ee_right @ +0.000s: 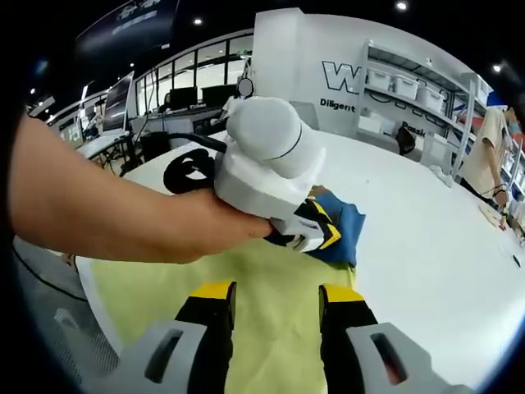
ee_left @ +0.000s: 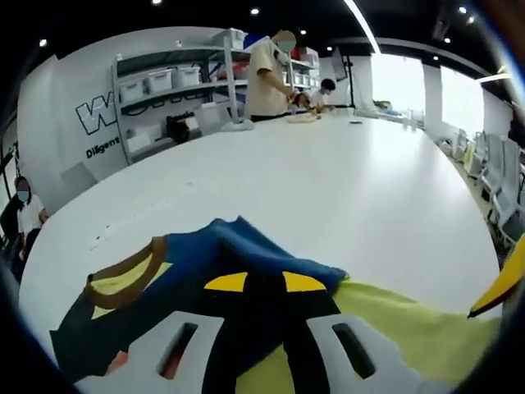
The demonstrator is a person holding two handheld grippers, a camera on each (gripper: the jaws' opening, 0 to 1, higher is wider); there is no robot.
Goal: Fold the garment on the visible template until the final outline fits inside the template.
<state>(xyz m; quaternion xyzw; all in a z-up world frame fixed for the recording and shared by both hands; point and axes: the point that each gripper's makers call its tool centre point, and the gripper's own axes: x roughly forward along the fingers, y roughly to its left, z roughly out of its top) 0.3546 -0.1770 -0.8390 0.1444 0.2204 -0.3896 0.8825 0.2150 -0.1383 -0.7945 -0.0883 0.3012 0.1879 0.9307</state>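
Reaching across, a hand (ee_right: 221, 226) holds the left claw (ee_right: 316, 230) on the garment (ee_right: 340, 226).

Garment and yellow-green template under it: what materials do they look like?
Garment: soft matte fabric, probably knit; it bunches and folds, with a ribbed-looking brown collar. Template: thin matte yellow-green sheet, maybe cloth or felt; it lies flat on the glossy white table, with faint wrinkles.

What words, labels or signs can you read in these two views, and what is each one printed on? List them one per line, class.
"W" in large outlined letters, the rest cut off by shelving: on the white wall.
"Diligent", partly hidden: smaller wall lettering below it, also in the left gripper view.
Storage bins on the shelving: any labels too small to read.
Garment: no readable text.
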